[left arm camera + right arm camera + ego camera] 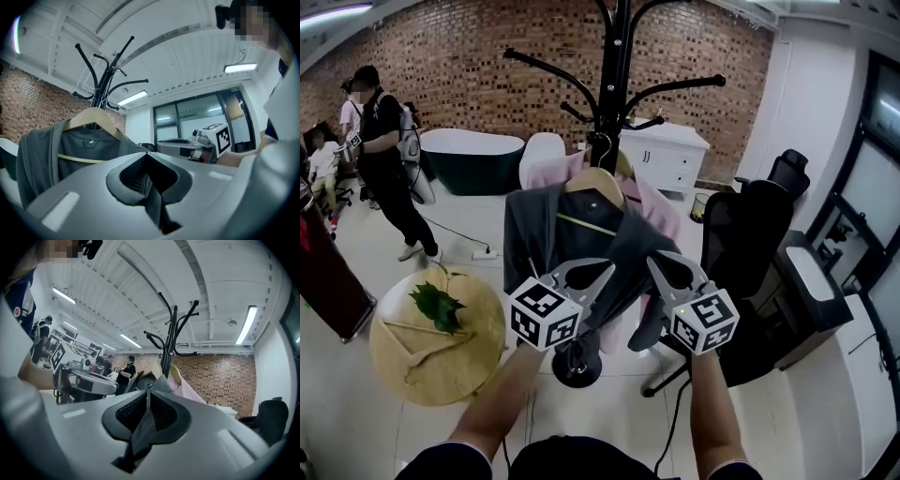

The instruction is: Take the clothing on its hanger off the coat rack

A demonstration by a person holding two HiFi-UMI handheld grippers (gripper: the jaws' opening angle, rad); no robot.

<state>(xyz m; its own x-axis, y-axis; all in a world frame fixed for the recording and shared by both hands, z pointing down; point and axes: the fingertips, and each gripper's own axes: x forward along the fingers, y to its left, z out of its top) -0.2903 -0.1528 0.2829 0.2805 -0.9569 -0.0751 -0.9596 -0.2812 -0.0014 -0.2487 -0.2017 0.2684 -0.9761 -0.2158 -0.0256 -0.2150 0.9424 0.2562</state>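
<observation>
Head view: left gripper [602, 270] and right gripper [658, 262] seemingly pinch the grey jacket [534, 234] hem; open floor [469, 230] around.

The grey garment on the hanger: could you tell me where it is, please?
The grey garment hangs at the head view's centre on the black coat rack, in front of a pink shirt.

The jacket [530, 234] is matt grey cloth on a smooth, pale wooden hanger [595, 178]. The coat rack [614, 66] is glossy black metal; the far wall [487, 75] is rough brick.
</observation>
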